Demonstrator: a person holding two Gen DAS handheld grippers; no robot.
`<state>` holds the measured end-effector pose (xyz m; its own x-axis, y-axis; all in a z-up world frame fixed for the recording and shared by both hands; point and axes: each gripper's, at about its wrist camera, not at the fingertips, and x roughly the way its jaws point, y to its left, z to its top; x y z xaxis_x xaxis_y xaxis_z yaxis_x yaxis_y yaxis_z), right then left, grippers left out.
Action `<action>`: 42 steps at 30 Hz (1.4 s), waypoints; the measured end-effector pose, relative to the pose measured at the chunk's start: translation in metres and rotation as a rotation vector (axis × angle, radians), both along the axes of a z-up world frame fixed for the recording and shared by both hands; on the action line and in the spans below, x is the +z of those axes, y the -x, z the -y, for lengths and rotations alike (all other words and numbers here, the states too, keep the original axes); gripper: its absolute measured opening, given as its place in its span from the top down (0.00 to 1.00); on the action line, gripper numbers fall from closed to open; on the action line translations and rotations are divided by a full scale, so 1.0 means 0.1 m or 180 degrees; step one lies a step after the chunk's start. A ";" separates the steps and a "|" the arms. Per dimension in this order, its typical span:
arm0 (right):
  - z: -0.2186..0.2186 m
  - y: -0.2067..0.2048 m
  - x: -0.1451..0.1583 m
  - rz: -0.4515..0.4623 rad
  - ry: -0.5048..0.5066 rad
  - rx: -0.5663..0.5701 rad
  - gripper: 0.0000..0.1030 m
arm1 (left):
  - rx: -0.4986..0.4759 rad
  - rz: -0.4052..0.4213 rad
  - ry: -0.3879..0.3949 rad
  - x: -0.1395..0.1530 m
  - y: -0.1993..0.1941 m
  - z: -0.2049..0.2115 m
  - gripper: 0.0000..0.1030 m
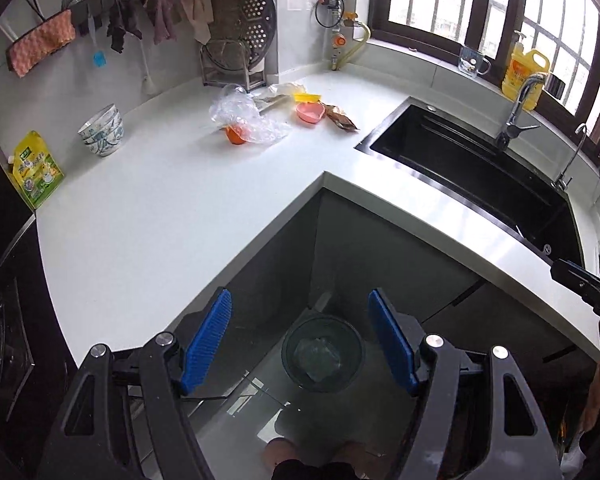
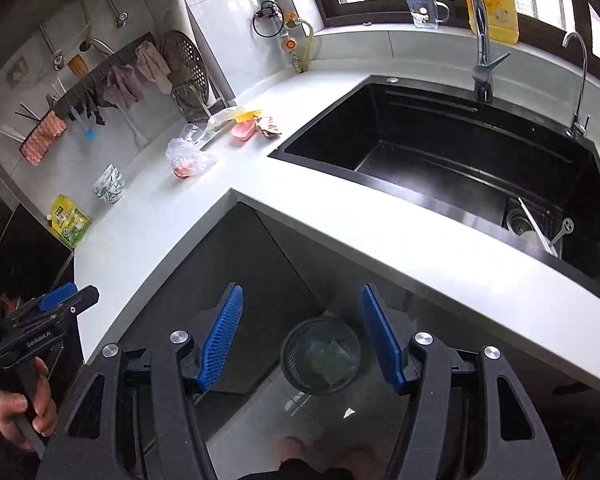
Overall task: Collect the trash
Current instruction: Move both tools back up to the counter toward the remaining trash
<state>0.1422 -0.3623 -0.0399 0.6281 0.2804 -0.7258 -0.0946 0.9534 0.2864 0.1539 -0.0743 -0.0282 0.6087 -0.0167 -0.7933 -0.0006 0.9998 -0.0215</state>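
Trash lies in a loose cluster on the white tabletop [image 1: 172,208], far ahead of both tongs: a crumpled clear plastic bag [image 1: 248,118] over an orange piece [image 1: 236,135], a pink heart-shaped dish [image 1: 310,113], a yellow scrap [image 1: 306,98] and a brown wrapper [image 1: 342,118]. The left tongs [image 1: 300,340] stand apart with nothing between the blue pads. The right tongs [image 2: 302,338] are likewise spread and empty. Directly below both, on the floor, sits a round dark bin [image 2: 320,354] with a clear wad inside.
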 end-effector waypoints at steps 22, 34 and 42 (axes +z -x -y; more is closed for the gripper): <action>-1.06 -2.23 0.05 -0.0033 0.0241 -0.0071 0.42 | 0.0151 0.0319 -0.0022 0.15 -1.78 -1.14 0.28; -1.48 -3.20 -0.19 -0.0230 0.0426 -0.0134 0.41 | 0.0023 0.0175 0.0139 -0.16 -2.77 -1.46 0.28; -1.48 -3.68 -0.44 -0.0360 0.0575 0.0024 0.41 | 0.0263 0.0121 0.0188 -0.30 -3.02 -1.49 0.28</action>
